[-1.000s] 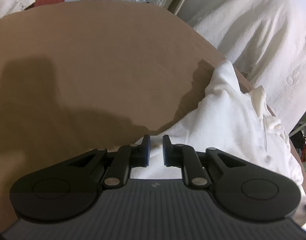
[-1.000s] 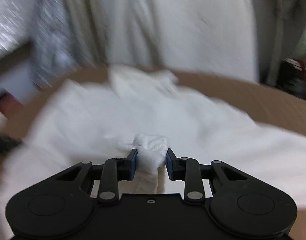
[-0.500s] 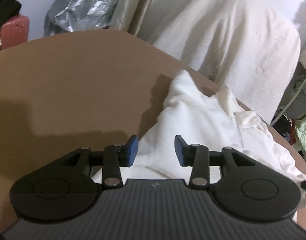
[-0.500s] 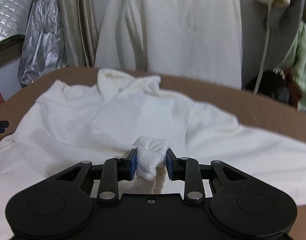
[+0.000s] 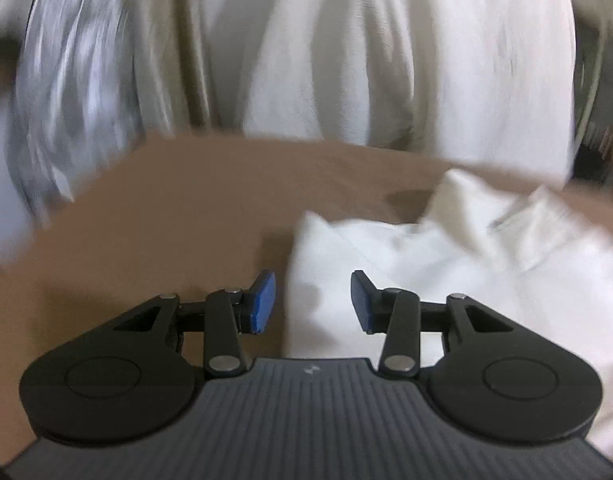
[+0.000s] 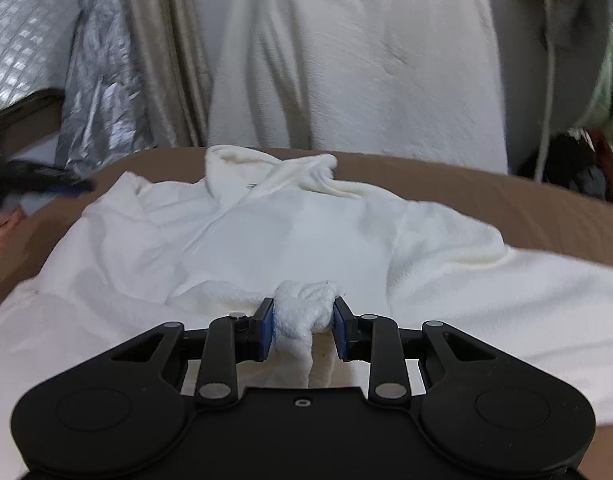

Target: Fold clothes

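no readable text, labels or numbers — only a tiny blurred mark, illegible

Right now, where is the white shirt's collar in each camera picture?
Left wrist view: the collar sits at the right, beyond the open left gripper.
Right wrist view: it sits at top centre, far past the right gripper pinching a bunch of the white shirt.
Shared landmark: the cream cloth hanging behind the brown table.

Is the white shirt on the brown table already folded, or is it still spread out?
Mostly spread: the white shirt lies open across the brown table, collar and sleeves visible. Only one bunch is pinched in the right hand-held gripper.
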Demonstrator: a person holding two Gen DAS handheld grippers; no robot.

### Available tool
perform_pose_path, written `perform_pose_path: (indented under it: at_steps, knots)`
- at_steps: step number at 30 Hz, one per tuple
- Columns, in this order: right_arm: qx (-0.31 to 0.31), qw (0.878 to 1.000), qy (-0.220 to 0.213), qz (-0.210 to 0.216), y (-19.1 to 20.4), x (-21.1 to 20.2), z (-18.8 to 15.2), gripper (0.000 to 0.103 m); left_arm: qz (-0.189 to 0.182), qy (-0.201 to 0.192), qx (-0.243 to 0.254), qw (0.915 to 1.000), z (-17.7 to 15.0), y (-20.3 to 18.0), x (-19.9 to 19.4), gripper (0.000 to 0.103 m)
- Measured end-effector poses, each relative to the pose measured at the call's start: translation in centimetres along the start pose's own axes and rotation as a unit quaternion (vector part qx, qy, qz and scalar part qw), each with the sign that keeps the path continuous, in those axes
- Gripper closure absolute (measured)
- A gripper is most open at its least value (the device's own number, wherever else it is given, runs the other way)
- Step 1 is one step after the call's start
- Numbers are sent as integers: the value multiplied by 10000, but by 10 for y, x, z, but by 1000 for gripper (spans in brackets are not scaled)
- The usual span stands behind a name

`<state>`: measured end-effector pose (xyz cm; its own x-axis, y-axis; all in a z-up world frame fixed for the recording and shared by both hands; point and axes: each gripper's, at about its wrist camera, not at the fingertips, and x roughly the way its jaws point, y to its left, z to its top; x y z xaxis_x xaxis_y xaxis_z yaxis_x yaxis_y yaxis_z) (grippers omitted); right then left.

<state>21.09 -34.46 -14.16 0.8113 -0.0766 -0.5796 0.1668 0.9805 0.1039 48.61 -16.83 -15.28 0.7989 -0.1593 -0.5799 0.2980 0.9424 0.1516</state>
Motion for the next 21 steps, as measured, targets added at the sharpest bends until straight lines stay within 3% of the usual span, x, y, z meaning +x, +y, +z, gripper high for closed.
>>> perform_pose_path:
  at_steps: [2,4,6,10,11,12,17,21]
  knots:
    - [-61,10000,2,79,3,-5,1,70,-86,95,543,9984,8,-26,14,64]
    - [-148,9998,-12,161,5,-10,1,69,-262,563,713,9955,12,-42,36,63]
    - [-298,9992,-52,245,7,-14,1,69,-80,1103,835,9904,11,-56,63,61]
    - [-262,9991,17,328,1,-8,1,69,64,1407,570,9884,6,-61,86,60]
    - [-203,9992,27,347,-2,-5,0,69,37,1438,496,9884,6,-61,88,77]
    - [-148,9992,32,364,-5,-3,-1,69,11,1468,423,9883,6,-60,90,100]
    - [-114,9989,20,445,-14,3,-7,69,265,909,290,9951,8,-57,72,101]
    - [-33,9984,111,548,-22,4,-10,69,216,595,94,9980,23,-36,56,101]
